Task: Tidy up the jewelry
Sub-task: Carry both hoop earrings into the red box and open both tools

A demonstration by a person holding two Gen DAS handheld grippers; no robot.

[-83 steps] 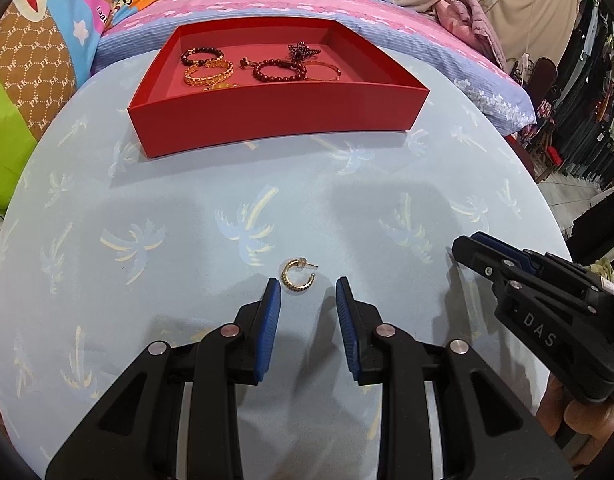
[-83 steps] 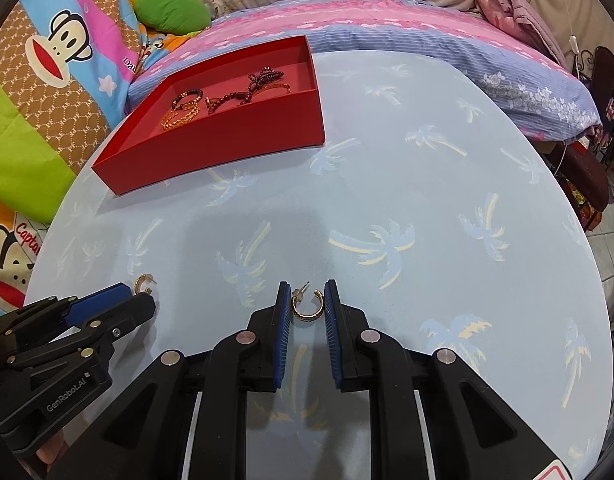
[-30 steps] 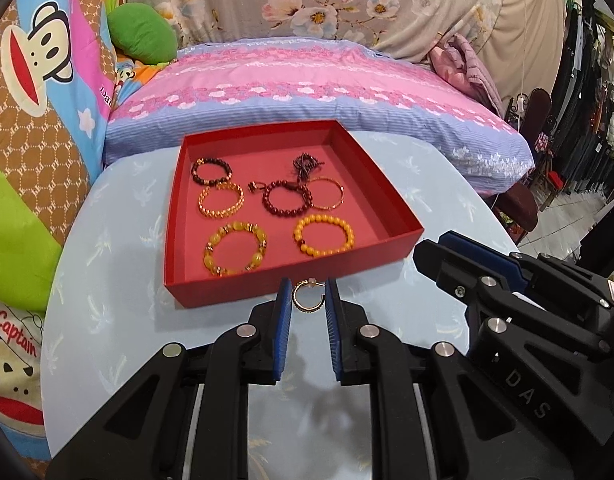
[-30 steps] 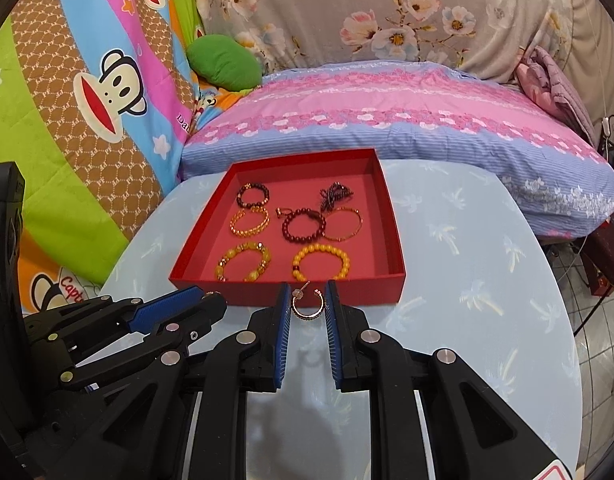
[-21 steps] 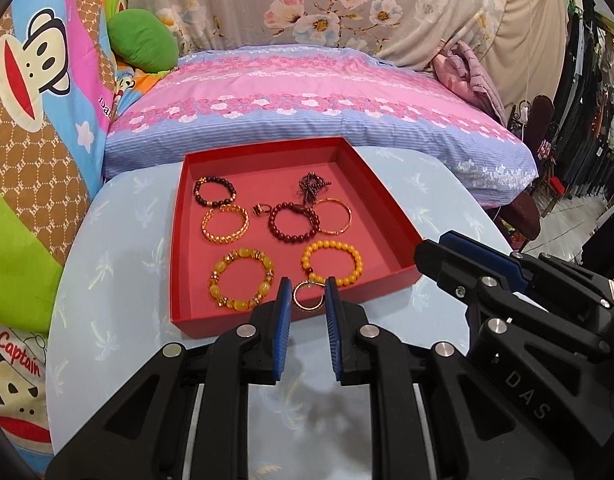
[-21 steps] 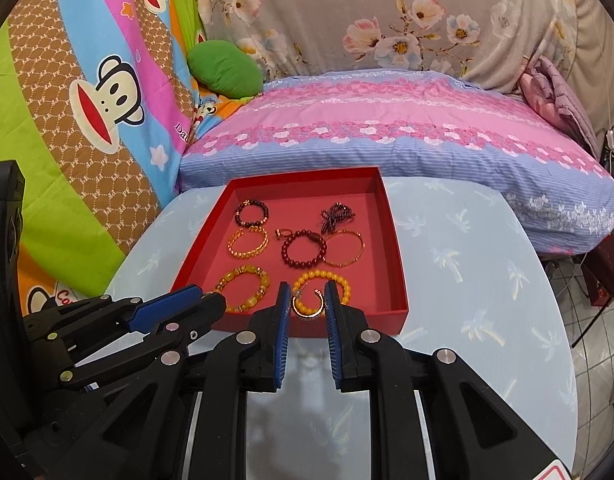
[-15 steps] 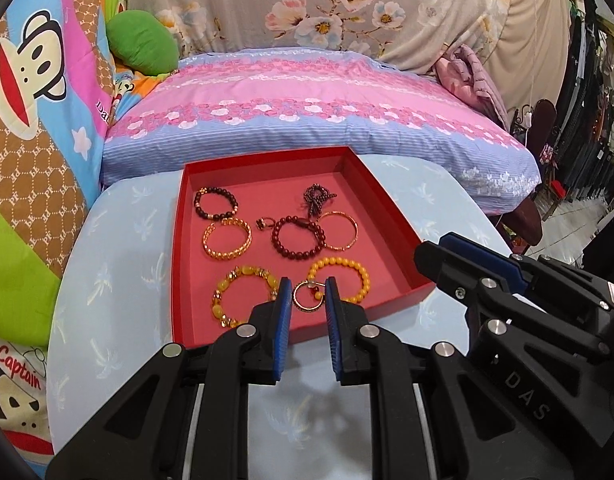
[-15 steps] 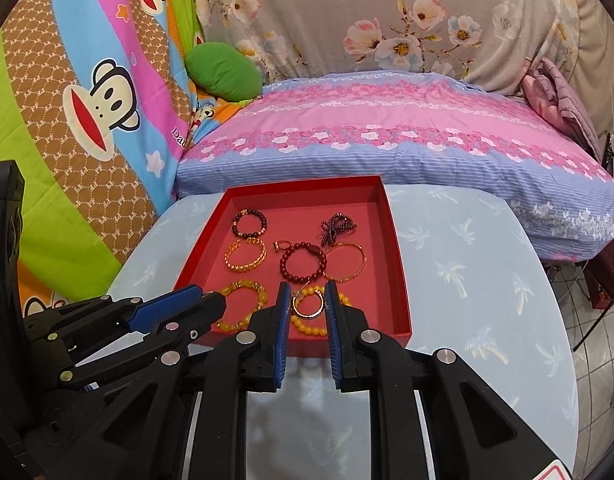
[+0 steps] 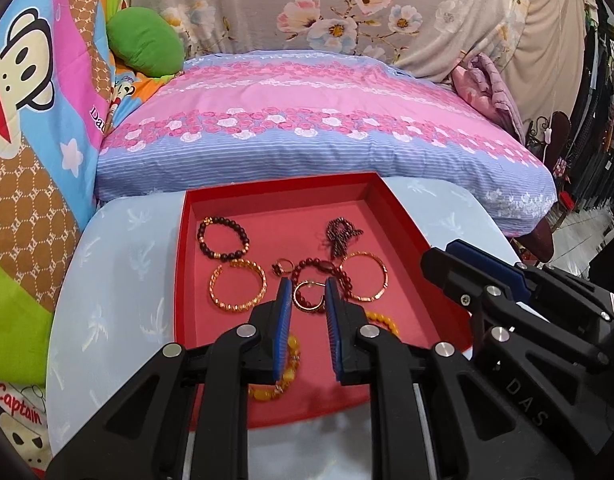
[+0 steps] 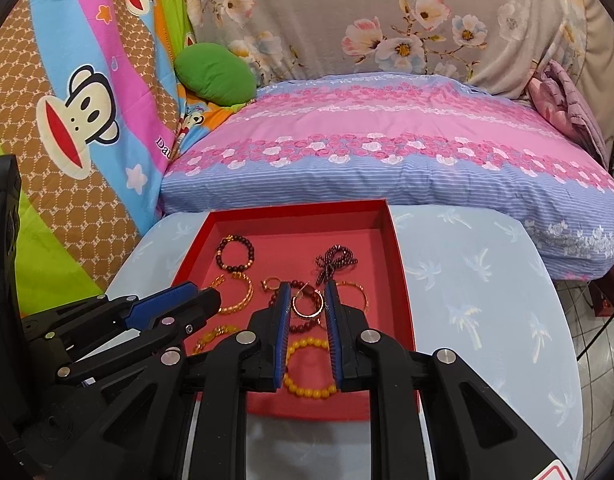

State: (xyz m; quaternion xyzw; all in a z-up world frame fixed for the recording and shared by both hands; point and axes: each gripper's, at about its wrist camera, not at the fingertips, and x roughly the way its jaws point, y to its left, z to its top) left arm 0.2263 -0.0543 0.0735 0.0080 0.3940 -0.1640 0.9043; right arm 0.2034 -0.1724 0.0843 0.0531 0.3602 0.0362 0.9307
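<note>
Hoop earring (image 9: 308, 295) between left gripper (image 9: 308, 300) pads

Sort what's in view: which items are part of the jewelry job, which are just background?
Job:
- hoop earring held in left gripper
- hoop earring held in right gripper
- red tray
- bracelets in the tray, e.g. gold bangle, dark bead bracelet

Background:
- pink and blue pillow
- green cushion
- monkey-print blanket
- palm-print tablecloth
</note>
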